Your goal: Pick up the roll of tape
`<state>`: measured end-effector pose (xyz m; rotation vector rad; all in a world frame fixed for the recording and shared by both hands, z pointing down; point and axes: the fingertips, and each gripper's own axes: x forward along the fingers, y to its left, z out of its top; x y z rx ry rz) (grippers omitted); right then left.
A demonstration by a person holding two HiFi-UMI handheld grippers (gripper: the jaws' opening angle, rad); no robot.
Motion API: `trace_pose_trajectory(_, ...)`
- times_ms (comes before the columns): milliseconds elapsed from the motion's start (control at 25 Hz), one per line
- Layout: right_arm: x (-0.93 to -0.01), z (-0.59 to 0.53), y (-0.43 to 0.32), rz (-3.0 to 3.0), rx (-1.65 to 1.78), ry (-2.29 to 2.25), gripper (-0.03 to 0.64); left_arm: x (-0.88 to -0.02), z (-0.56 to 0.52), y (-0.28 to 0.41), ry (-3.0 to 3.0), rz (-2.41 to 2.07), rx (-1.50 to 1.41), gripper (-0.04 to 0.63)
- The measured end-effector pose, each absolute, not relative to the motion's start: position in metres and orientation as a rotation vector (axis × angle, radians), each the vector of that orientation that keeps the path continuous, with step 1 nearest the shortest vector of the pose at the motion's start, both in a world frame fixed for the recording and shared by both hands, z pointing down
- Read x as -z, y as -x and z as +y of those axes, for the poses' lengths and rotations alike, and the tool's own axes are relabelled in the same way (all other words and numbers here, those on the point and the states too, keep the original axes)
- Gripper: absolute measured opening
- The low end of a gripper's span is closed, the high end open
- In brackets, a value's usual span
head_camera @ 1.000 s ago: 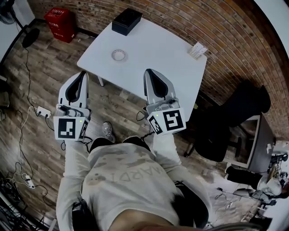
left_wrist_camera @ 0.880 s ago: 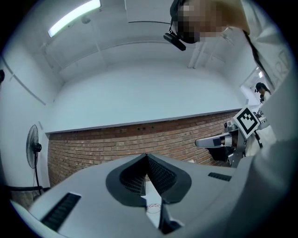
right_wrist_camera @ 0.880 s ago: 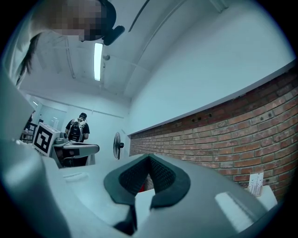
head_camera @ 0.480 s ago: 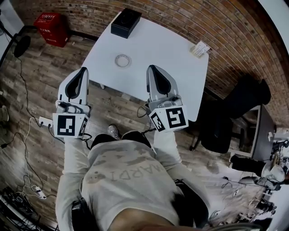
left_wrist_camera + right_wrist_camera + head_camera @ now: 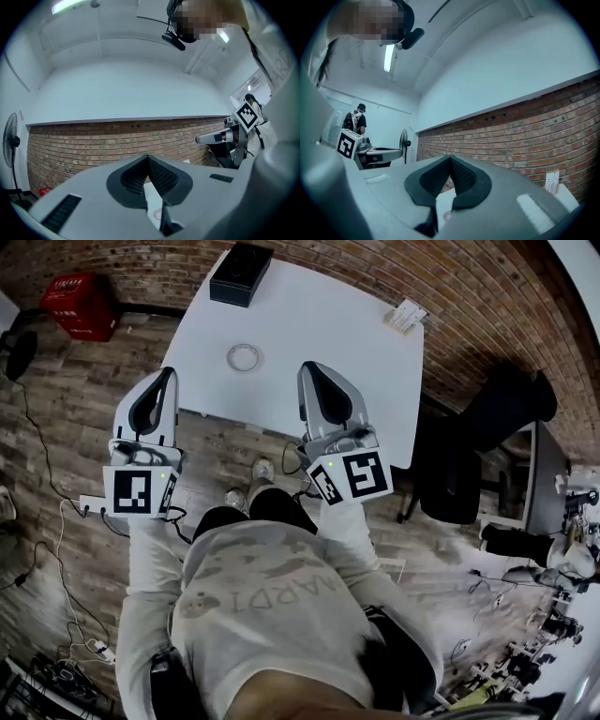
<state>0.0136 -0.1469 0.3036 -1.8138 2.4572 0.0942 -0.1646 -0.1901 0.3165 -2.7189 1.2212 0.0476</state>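
Ahead of both grippers and roughly between them is the small clear roll of tape [image 5: 244,357]. It's lying flat, hole up, on the white rectangular table [image 5: 309,315], closer to my edge than the black box [image 5: 241,273] at the far end.

From the grey left gripper [image 5: 164,379] the roll is forward and off to the right. From the grey right gripper [image 5: 311,373] it's forward and off to the left. I'd say the right one is slightly nearer, since its tip already sits over the table edge while the left hangs off the corner, over the wood floor. Honestly it's close, either could go.

Both sets of jaws are pinched together with nothing between them, and both point about level. Since it's a flat ring there's no long axis to line up with, but whichever gripper I use has to spread its jaws and tip down first.
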Motion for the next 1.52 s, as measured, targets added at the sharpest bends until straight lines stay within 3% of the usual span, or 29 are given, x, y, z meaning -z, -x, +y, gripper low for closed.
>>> trace_pose_trajectory(520,-0.318,-0.204,-0.043,2.472,-0.055,1.84,0.011,-0.35,-0.252,0.122,2.781,1.134,0.083,0.003)
trace_pose_trajectory(1160,-0.367,-0.283,-0.076,2.504,0.121,1.841,0.011,-0.481,-0.307,0.044,2.895,0.758,0.626,0.005)
trace_pose_trajectory(1280,-0.376,-0.294,-0.083,2.511,0.149,1.845,0.011,-0.514,-0.306,0.03,2.911,0.628,0.77,0.091)
trace_pose_trajectory(1520,-0.39,-0.308,-0.091,2.517,0.192,1.862,0.011,-0.565,-0.303,0.013,2.904,0.441,0.97,0.123)
